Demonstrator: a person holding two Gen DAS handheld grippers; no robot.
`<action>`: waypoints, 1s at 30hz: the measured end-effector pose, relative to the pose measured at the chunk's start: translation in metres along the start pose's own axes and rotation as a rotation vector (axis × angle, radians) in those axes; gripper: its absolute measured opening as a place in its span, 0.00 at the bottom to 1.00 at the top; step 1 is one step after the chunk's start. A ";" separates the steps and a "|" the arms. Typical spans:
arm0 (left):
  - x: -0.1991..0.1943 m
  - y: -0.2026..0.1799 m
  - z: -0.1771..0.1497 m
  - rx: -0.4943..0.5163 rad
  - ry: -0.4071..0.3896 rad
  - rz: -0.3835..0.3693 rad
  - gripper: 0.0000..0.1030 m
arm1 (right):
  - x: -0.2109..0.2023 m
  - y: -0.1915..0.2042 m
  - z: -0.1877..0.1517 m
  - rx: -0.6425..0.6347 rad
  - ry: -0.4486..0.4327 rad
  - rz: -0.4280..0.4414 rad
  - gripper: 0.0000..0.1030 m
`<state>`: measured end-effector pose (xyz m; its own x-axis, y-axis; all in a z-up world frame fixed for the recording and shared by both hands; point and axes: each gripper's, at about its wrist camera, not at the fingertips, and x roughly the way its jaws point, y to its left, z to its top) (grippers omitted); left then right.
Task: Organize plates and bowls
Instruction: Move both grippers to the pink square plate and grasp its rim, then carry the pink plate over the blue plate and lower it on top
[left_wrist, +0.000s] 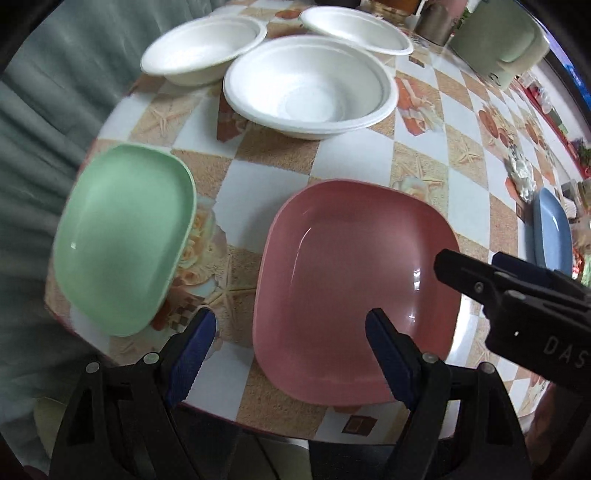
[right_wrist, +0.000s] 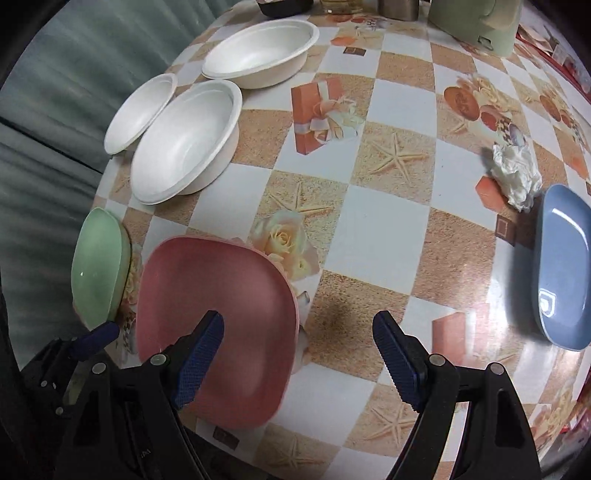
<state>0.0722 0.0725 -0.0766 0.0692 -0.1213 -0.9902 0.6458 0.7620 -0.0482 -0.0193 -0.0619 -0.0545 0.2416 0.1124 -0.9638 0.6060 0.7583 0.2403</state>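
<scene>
Three white foam bowls (left_wrist: 308, 86) sit clustered at the table's (right_wrist: 376, 236) far left, with the pink plate (left_wrist: 354, 288) just below my grippers and the green plate (left_wrist: 122, 236) beside it at the near edge. I judge the pink plate stiff, glossy and slippery, so I'd pinch its raised rim, while the foam bowls look light and crushable. Both the left gripper (left_wrist: 290, 354) and right gripper (right_wrist: 299, 358) stand wide and empty; only the right view shows the whole blue plate (right_wrist: 563, 266) and the crumpled tissue (right_wrist: 515, 173) clearly.
</scene>
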 end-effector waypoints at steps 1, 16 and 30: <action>0.003 0.002 0.000 -0.014 0.007 -0.013 0.83 | 0.004 0.002 0.000 0.001 0.003 -0.002 0.81; 0.011 0.000 0.002 -0.021 0.003 -0.026 0.22 | 0.027 0.021 -0.007 -0.049 0.053 -0.064 0.27; -0.016 -0.006 -0.015 -0.032 -0.023 -0.094 0.07 | 0.010 -0.019 -0.007 0.030 0.037 -0.039 0.11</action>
<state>0.0559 0.0799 -0.0628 0.0270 -0.2075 -0.9779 0.6256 0.7665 -0.1454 -0.0342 -0.0708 -0.0698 0.1896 0.1068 -0.9760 0.6374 0.7427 0.2051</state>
